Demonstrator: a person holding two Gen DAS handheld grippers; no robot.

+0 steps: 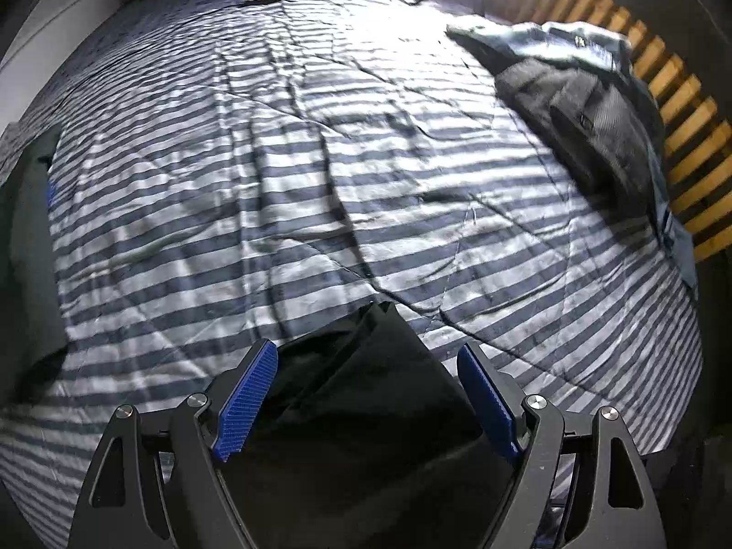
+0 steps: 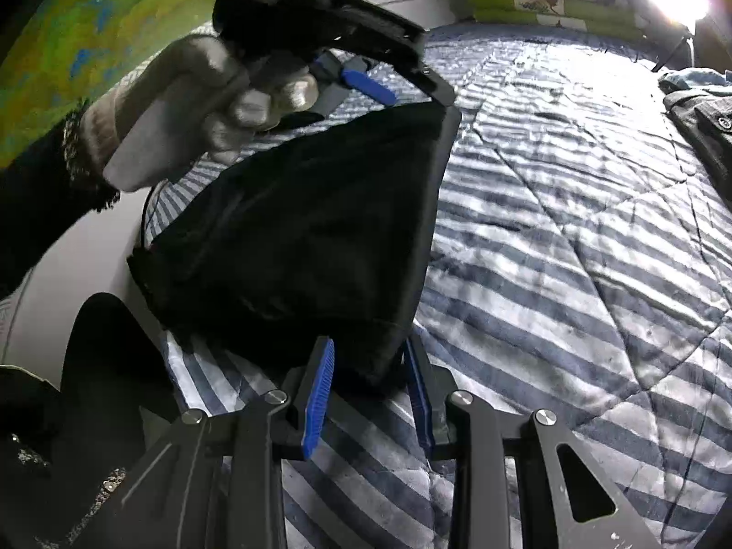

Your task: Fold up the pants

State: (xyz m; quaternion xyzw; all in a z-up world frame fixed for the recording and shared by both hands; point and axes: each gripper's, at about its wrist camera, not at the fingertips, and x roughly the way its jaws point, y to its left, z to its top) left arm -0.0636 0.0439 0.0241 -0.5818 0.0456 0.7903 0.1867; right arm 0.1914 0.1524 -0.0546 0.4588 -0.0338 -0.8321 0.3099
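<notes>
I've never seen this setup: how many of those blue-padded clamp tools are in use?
2. The right gripper is at the bottom, around the black pants' lower corner; the left gripper, in a gloved hand, is above them.

Bed [image 1: 283,146]: covered by a quilt [image 2: 572,238]. Pants [image 2: 297,238]: located at the near edge of the bed, between the left hand-held gripper [image 1: 366,393] and the right hand-held gripper [image 2: 370,393]. Heap of clothes [image 1: 581,105]: placed at the far right edge, well apart from the pants. Pillows [image 2: 549,9]: set at the far end.
</notes>
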